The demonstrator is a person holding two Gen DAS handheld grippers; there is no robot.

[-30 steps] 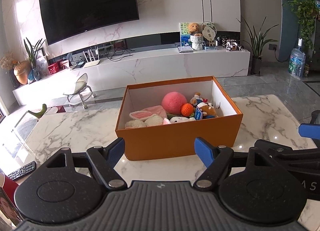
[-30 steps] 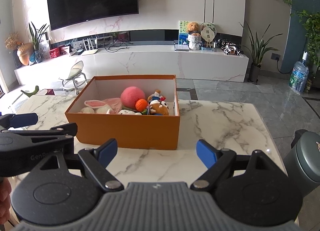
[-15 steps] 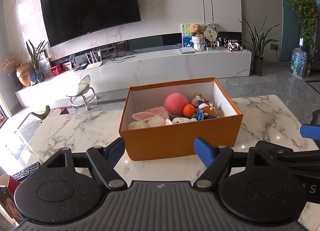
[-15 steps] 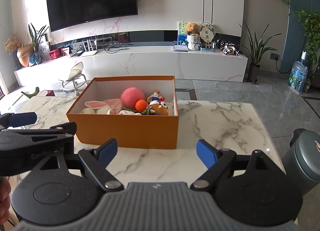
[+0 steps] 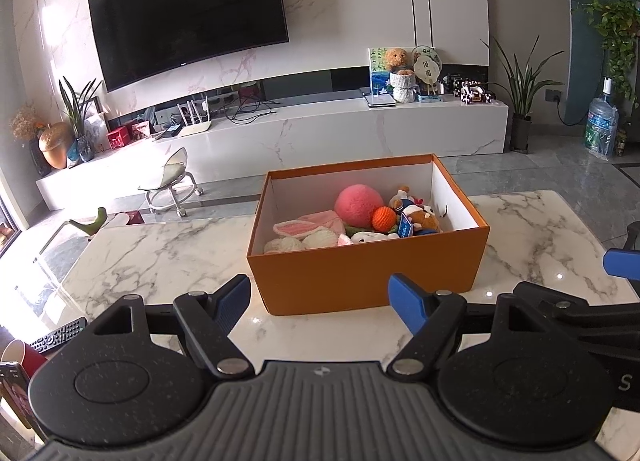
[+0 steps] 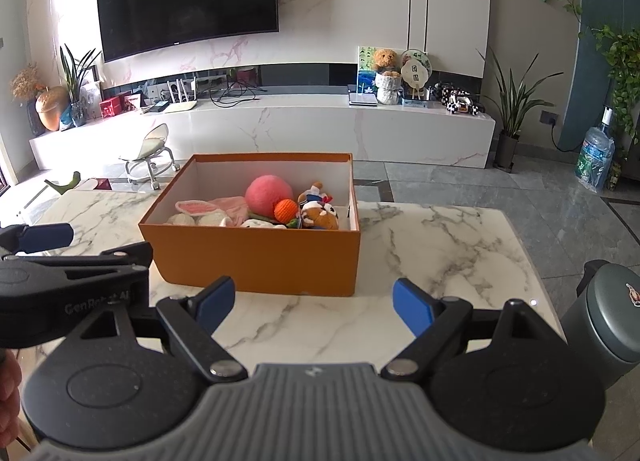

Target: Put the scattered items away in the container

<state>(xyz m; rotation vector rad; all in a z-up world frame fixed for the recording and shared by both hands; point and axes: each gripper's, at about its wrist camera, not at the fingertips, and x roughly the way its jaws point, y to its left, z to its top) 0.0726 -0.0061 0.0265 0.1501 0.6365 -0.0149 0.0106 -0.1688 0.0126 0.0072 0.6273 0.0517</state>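
Note:
An orange box (image 5: 368,273) (image 6: 256,257) stands on the white marble table (image 5: 160,257) (image 6: 440,253). Inside lie a pink ball (image 5: 359,206) (image 6: 269,196), an orange ball (image 5: 383,218) (image 6: 286,210), a pink bunny-ear plush (image 5: 304,226) (image 6: 204,207) and small stuffed animals (image 5: 420,217) (image 6: 320,213). My left gripper (image 5: 320,301) is open and empty, just in front of the box. My right gripper (image 6: 314,303) is open and empty, in front of the box's right end. Each gripper shows at the edge of the other's view.
A remote (image 5: 58,335) and a red cup (image 5: 24,357) lie at the table's near left. A grey flask (image 6: 608,321) stands at the near right edge. Behind are a TV (image 5: 188,13), a long white console and a small stool (image 5: 172,181).
Both grippers have pulled back slightly and risen a little; the box appears a bit farther away. Both stay open and empty.

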